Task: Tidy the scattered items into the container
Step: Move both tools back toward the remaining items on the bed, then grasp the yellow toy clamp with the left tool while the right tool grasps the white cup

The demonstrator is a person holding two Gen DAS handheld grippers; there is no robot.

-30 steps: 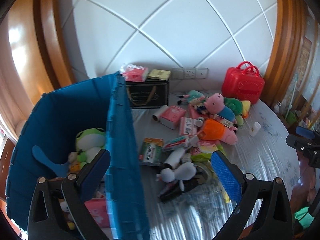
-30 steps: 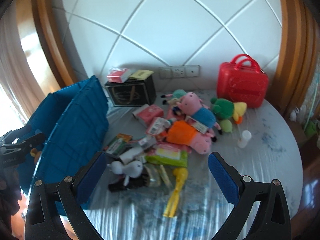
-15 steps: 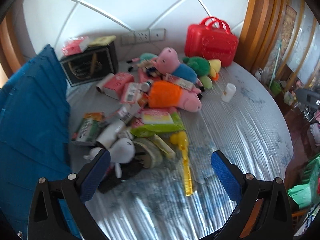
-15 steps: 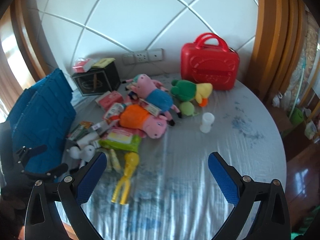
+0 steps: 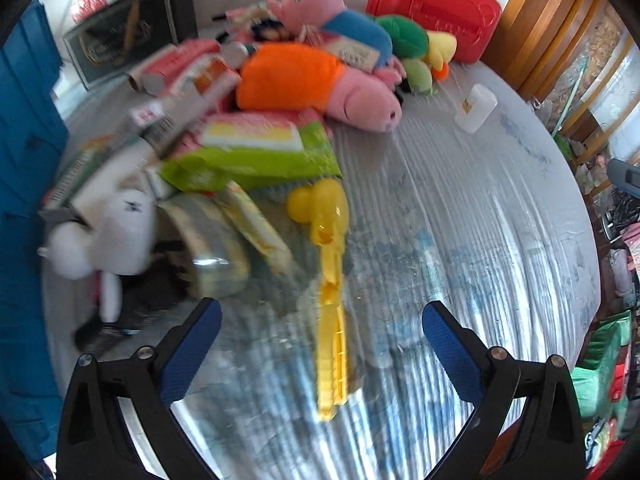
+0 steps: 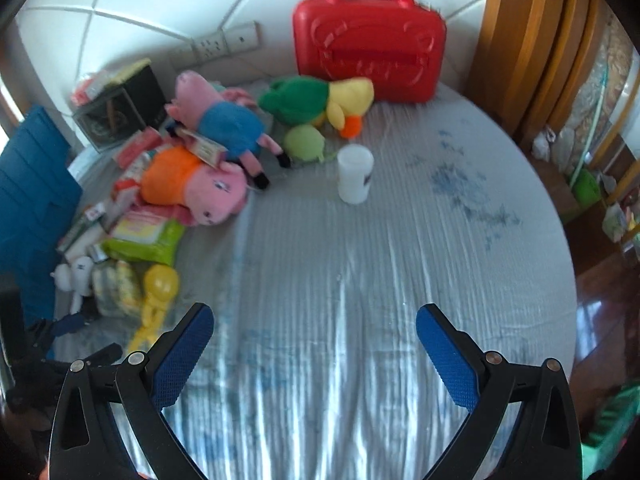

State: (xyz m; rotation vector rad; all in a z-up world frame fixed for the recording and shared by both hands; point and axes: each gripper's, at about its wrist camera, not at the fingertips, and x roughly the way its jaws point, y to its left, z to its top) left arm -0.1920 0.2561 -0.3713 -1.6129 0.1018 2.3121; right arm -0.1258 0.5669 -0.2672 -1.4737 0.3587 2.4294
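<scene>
Left wrist view showed my left tool (image 5: 320,354) spread empty over the long yellow plastic scoop toy (image 5: 330,292) on the tabletop (image 5: 480,220), beside the blue plastic crate (image 5: 24,140); I judged lowering and gripping came next, with the right tool (image 6: 314,346) likewise apart.

Left hand-held gripper (image 5: 322,334): jaws spread wide, blue-padded fingers (image 5: 192,350) reaching forward from black arms at the bottom of its view, nothing between the pads, tilted down and held low. Right hand-held gripper (image 6: 315,330): likewise spread wide and empty, blue pads (image 6: 446,360) angled outward, black linkage with round bolt heads behind them, pointed forward and down. Also visible at the far left edge of the right wrist view: part of the left one, dark and blurred.
</scene>
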